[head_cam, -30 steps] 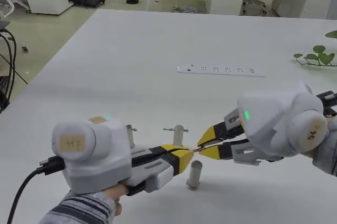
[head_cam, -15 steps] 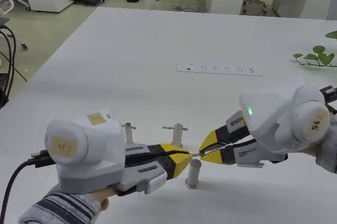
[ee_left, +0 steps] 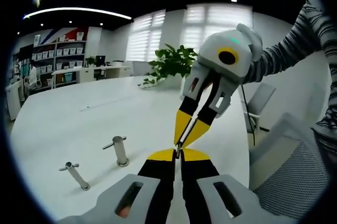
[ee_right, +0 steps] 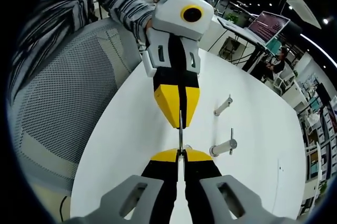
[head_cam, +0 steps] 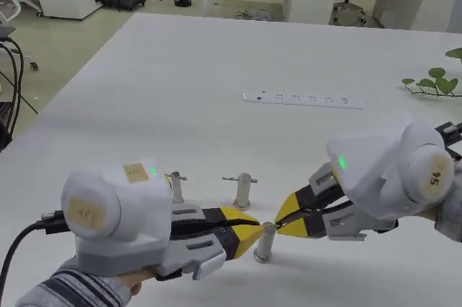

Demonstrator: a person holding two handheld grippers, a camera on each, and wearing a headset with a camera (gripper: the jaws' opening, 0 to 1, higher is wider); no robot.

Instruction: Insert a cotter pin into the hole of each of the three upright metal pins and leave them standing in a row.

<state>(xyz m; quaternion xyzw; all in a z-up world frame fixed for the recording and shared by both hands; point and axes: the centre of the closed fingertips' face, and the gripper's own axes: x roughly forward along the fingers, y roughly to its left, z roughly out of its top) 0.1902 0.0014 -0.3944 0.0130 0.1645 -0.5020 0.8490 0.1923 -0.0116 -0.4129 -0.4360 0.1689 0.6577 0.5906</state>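
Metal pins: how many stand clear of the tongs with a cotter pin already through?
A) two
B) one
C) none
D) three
A: the two rear metal pins each carry a crosswise cotter pin. The front pin sits where the left tongs and right tongs meet, and the right tongs are shut on a loose cotter pin.

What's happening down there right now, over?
Left gripper, right gripper: both shut on cotter pin, tips meeting by top of third metal pin. Other two metal pins already pinned. Nothing in the way.
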